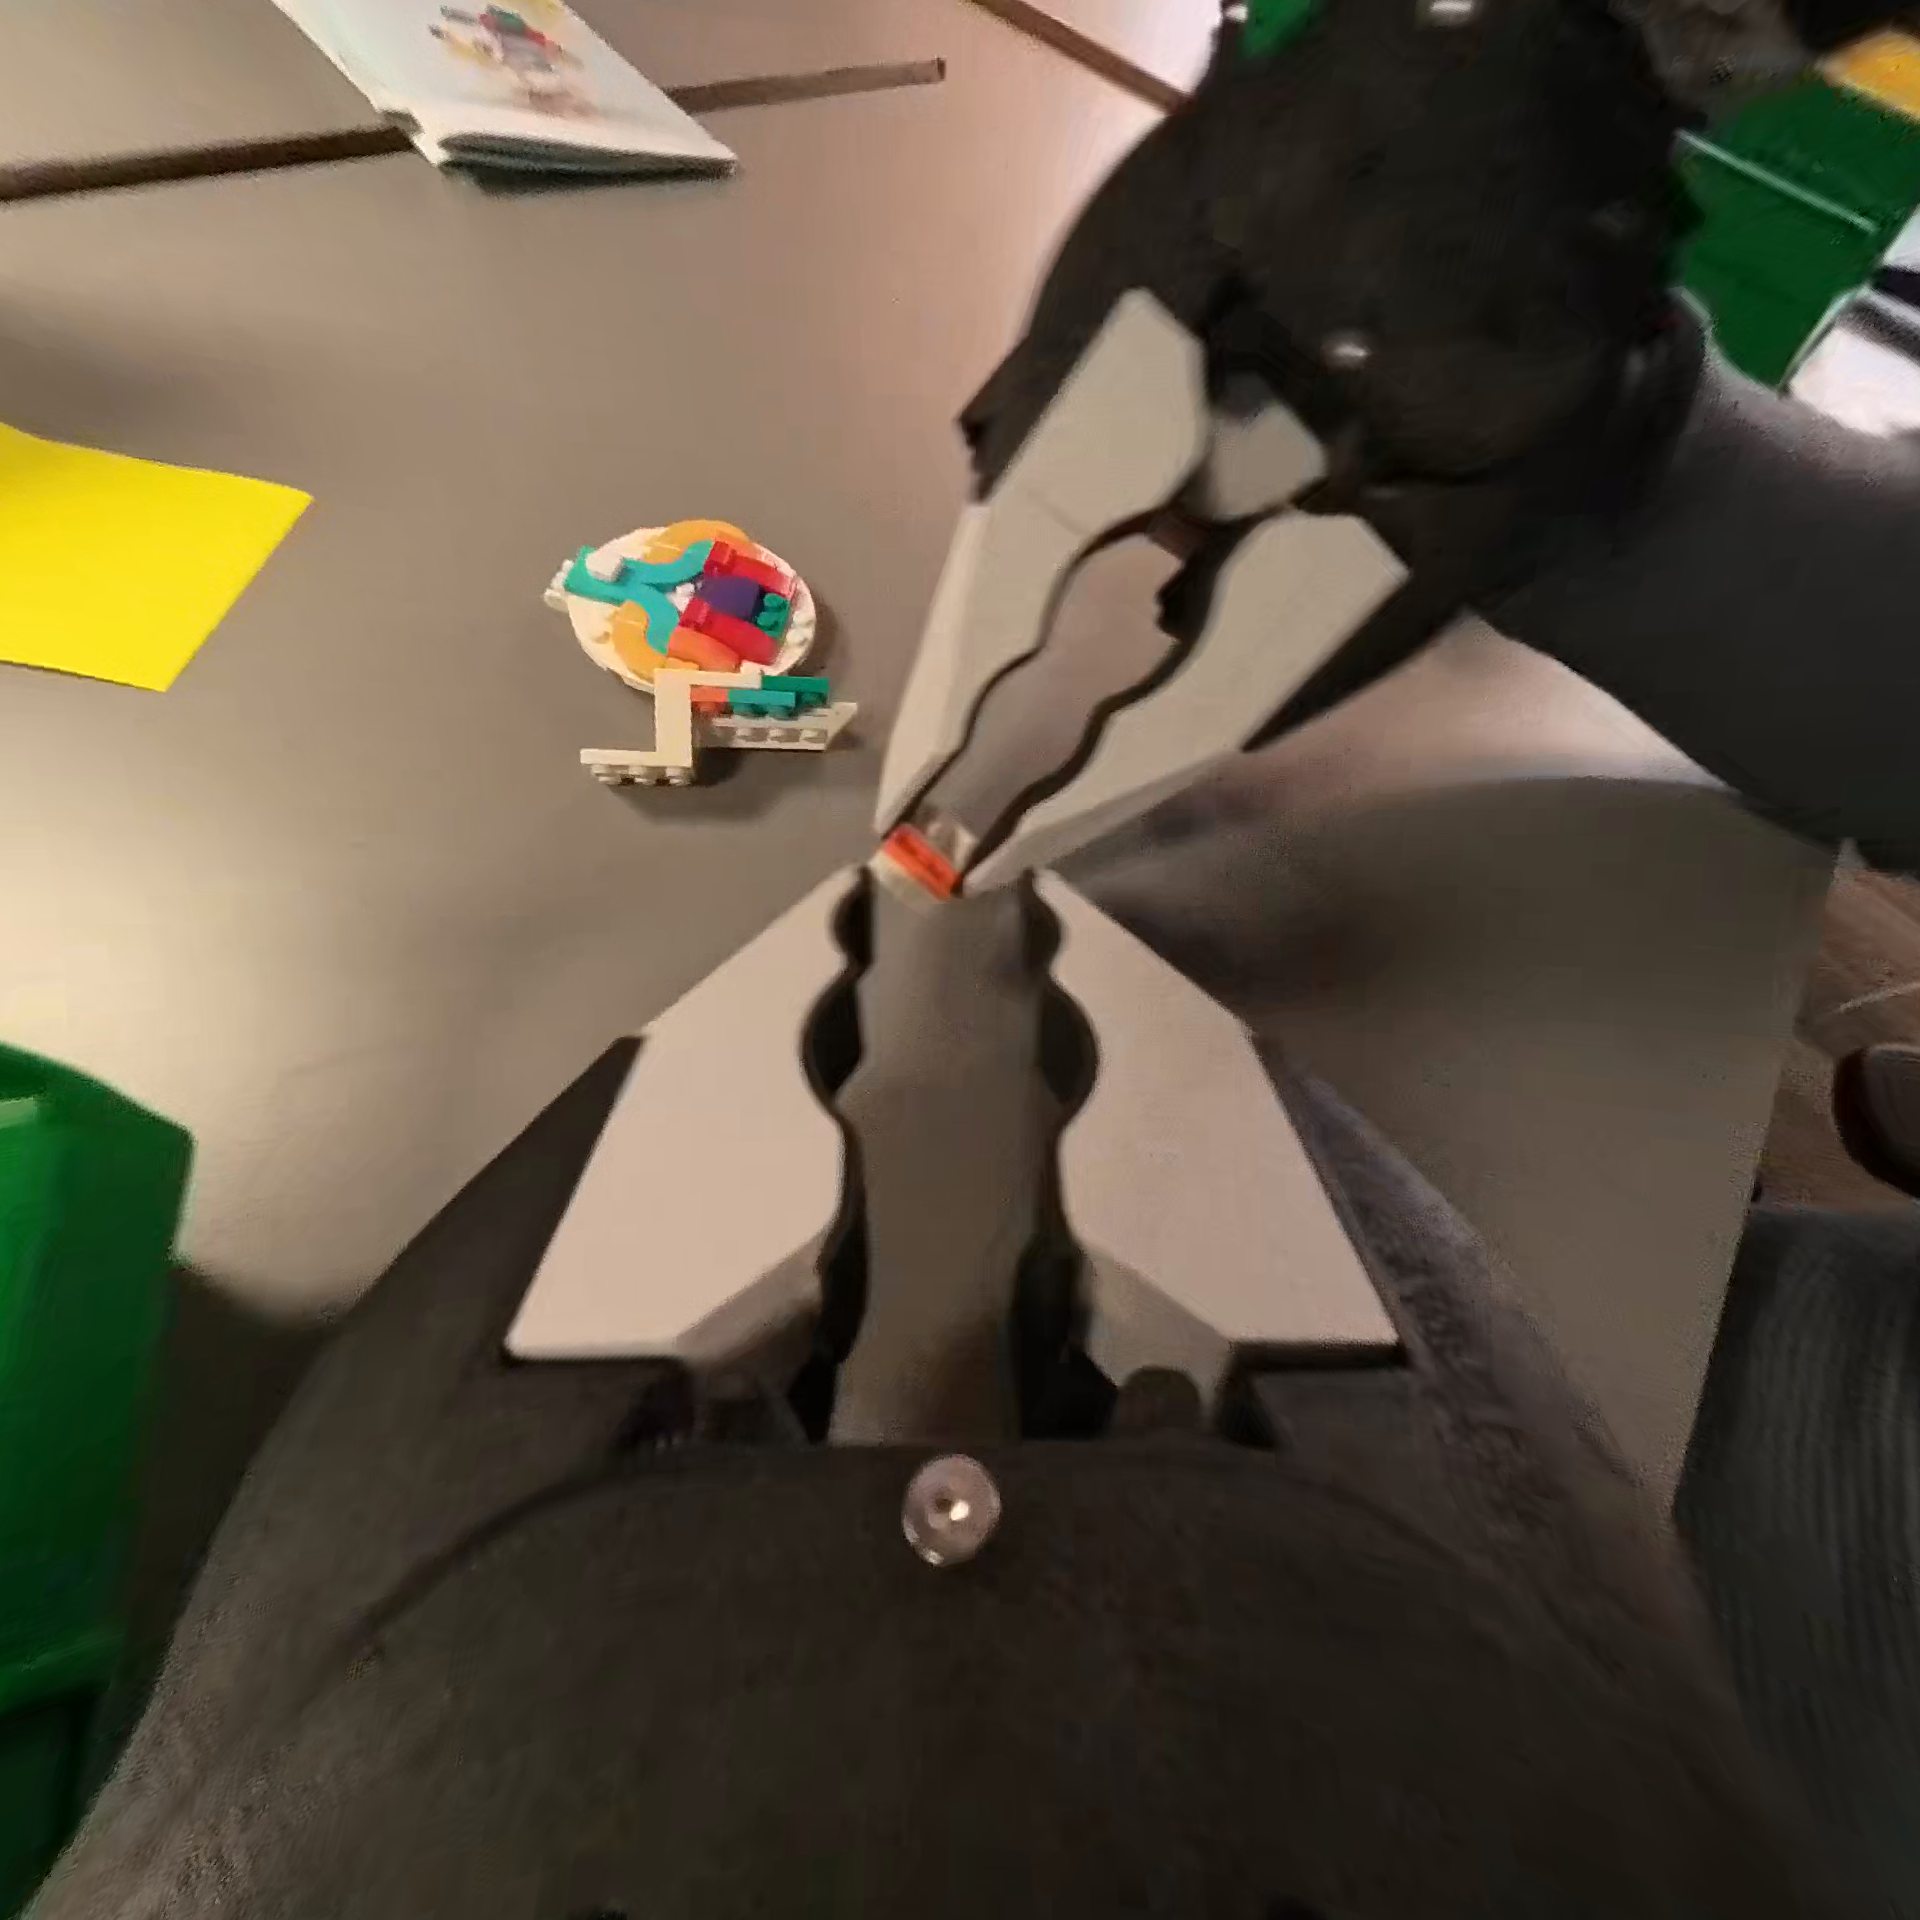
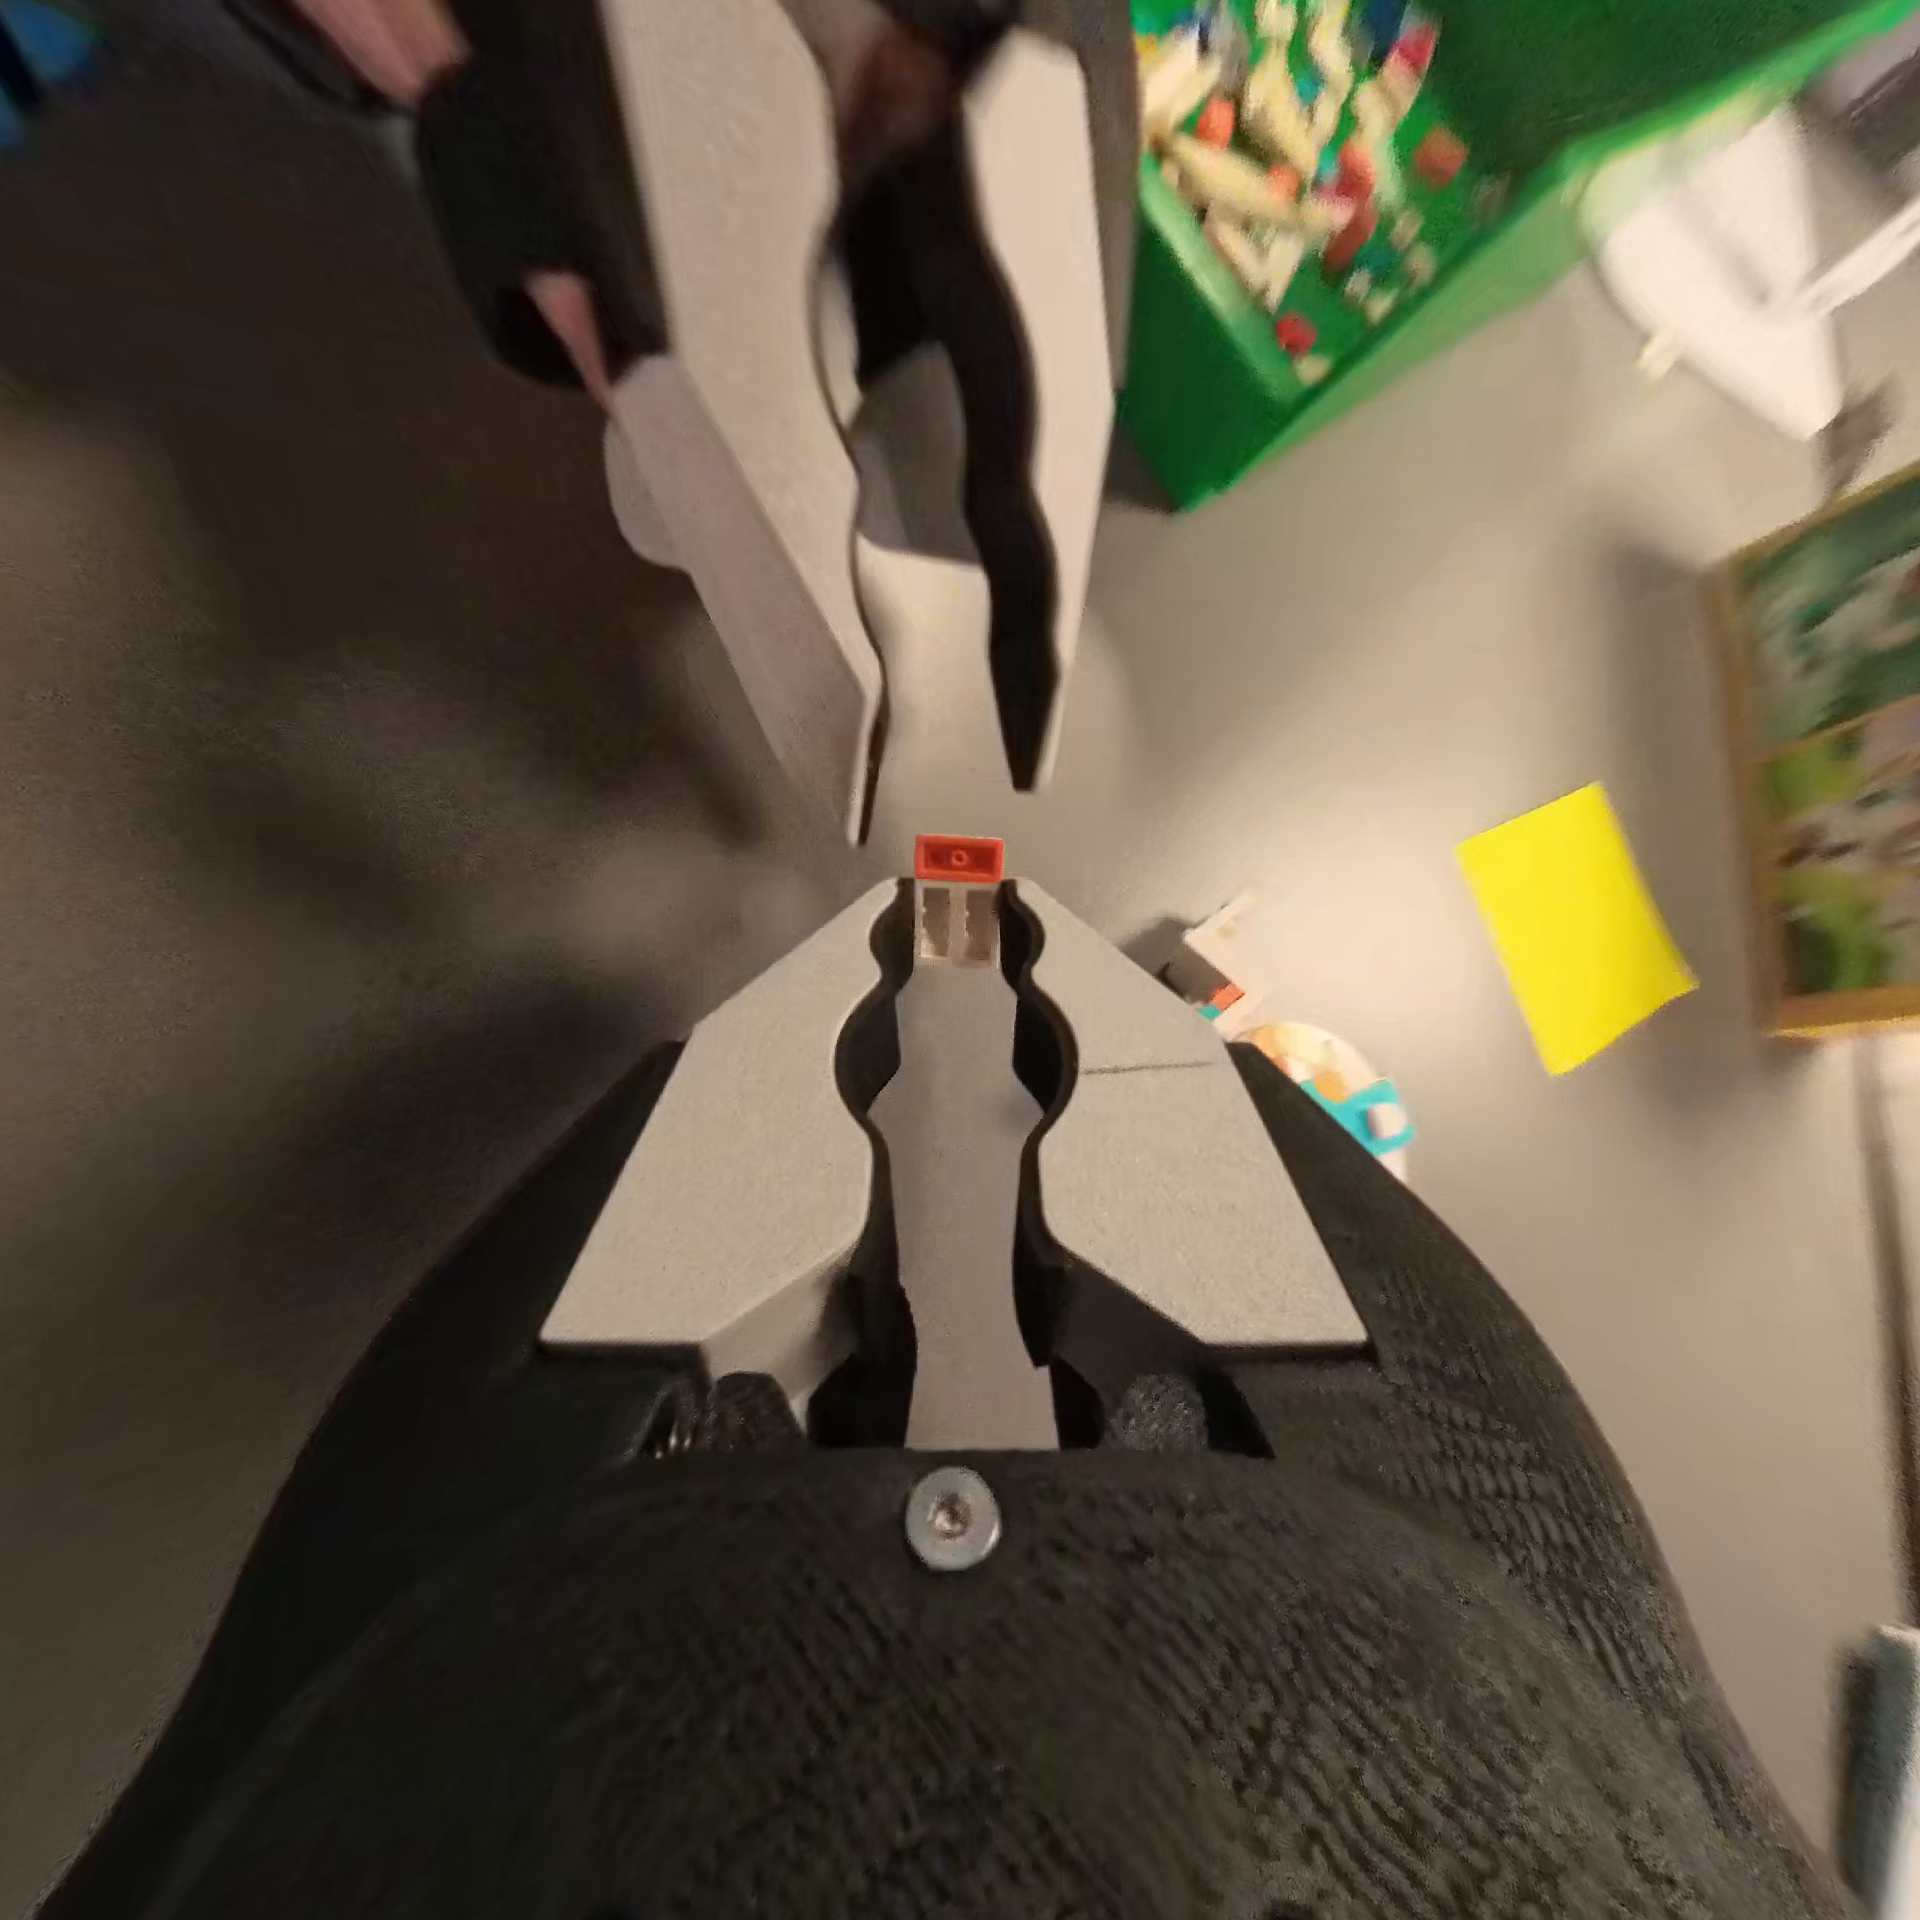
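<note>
My right gripper is shut on a small pale brick with a red plate on its end, held above the grey table. In the left wrist view the right gripper comes in from the upper right with the same small brick at its tips. My left gripper is open and empty, its tips just short of the brick on either side. In the right wrist view the left gripper points down at the red plate, a small gap apart.
A round, colourful brick model lies on the table; it also shows in the right wrist view. Yellow paper and a booklet lie nearby. Green bins hold loose bricks. A picture box stands at the right. My two grippers' fingertips are within a few centimetres of each other.
</note>
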`<control>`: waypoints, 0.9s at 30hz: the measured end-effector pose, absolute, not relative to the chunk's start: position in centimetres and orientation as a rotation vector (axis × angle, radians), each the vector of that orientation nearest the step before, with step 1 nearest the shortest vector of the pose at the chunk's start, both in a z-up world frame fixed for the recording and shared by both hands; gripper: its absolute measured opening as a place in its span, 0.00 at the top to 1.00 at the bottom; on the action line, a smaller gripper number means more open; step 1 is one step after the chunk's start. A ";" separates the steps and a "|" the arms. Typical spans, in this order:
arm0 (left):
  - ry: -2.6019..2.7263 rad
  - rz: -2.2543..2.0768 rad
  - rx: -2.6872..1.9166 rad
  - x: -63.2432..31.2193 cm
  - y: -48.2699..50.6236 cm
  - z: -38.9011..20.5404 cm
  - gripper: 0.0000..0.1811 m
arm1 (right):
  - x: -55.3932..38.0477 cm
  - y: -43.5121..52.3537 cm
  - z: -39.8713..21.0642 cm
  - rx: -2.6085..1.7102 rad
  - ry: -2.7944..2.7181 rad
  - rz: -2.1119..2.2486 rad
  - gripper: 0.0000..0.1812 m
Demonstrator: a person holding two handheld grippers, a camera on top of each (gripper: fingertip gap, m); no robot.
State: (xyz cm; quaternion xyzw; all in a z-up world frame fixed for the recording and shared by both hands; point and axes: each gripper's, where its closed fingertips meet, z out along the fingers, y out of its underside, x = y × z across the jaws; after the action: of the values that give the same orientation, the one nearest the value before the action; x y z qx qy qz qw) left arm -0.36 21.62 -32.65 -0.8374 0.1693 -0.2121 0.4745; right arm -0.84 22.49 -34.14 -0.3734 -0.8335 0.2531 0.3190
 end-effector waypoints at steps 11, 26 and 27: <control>0.421 -0.986 -1.929 3.0 21.0 -31.2 0.88 | 1.6 21.1 -31.4 -0.661 -1.979 0.409 0.93; 0.327 -1.049 -1.892 2.8 22.4 -30.9 0.95 | 1.9 22.3 -31.4 -0.737 -1.935 0.340 0.93; 0.327 -1.063 -1.887 2.9 22.4 -30.8 0.95 | 1.9 22.3 -31.3 -0.756 -1.933 0.368 0.93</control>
State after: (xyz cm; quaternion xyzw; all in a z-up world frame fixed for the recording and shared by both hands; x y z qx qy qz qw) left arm 2.86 22.40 -30.83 -0.7660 0.1327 -0.4315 0.4578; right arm 1.94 22.28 -31.25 -0.3116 -0.7974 0.1520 0.4940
